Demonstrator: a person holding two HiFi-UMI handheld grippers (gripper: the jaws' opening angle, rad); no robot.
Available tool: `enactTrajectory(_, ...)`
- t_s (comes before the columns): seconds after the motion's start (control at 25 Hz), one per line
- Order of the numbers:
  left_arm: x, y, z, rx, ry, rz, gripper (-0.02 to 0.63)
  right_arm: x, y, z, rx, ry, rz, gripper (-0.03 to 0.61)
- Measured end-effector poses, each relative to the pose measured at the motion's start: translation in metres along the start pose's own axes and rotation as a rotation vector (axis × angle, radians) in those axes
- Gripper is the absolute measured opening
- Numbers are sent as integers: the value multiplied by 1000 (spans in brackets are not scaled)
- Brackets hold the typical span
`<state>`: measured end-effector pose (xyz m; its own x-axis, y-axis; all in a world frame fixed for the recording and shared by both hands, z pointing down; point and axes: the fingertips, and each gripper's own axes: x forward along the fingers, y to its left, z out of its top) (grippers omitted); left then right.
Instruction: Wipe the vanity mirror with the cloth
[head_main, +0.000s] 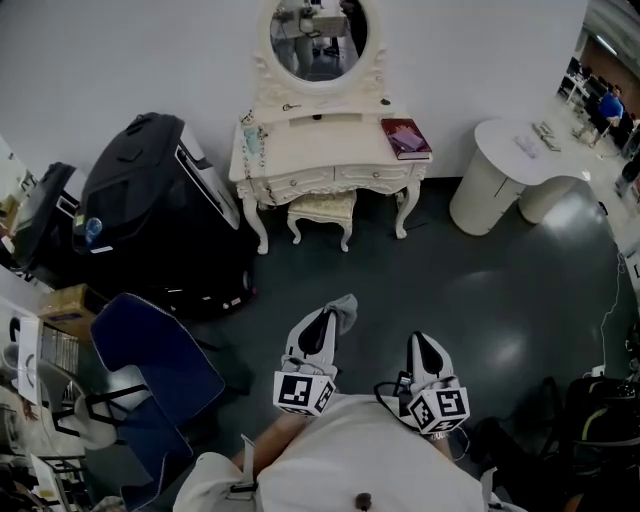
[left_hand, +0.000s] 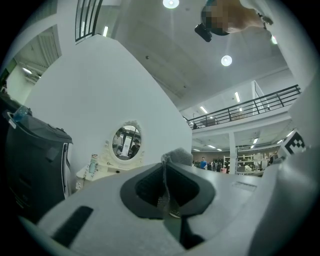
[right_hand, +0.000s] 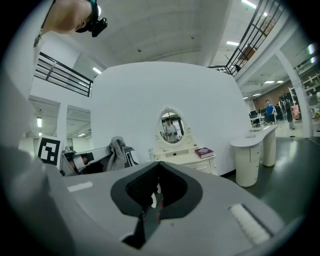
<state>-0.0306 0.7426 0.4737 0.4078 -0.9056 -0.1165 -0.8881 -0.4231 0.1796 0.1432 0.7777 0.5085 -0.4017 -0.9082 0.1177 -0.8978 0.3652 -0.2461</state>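
At the far wall, in the middle of the head view, the oval vanity mirror (head_main: 318, 38) stands upright on a cream dressing table (head_main: 300, 150). A maroon book (head_main: 406, 138) lies at the table's right end and a small cushioned stool (head_main: 322, 210) is tucked beneath it. To the left of the table sits a large black case (head_main: 160, 215), with a blue folding chair (head_main: 160, 365) nearer on the left. A white rounded counter (head_main: 520, 160) stands to the right. Near the person, well apart from the mirror, both grippers are held side by side over the dark floor and point toward the table. The left gripper (head_main: 325, 318) has its jaws pressed together on a grey cloth (head_main: 345, 312). The cloth bunches up just past the tips and runs down thinly between them in the left gripper view. The right gripper (head_main: 425, 342) has its jaws closed tip to tip with nothing between them.
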Motion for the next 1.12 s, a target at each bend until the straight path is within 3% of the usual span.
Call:
enactTrajectory(0.16, 17, 36, -2, -12, 20, 30, 20, 35, 5, 3, 1, 5, 1, 8)
enactTrajectory(0.52, 50, 73, -11, -23, 55, 83, 20, 95, -8, 1, 16, 65, 23, 8)
enactTrajectory(1.12, 185, 116, -7, 12, 38, 204, 20, 253, -76, 42, 11, 103, 186, 8)
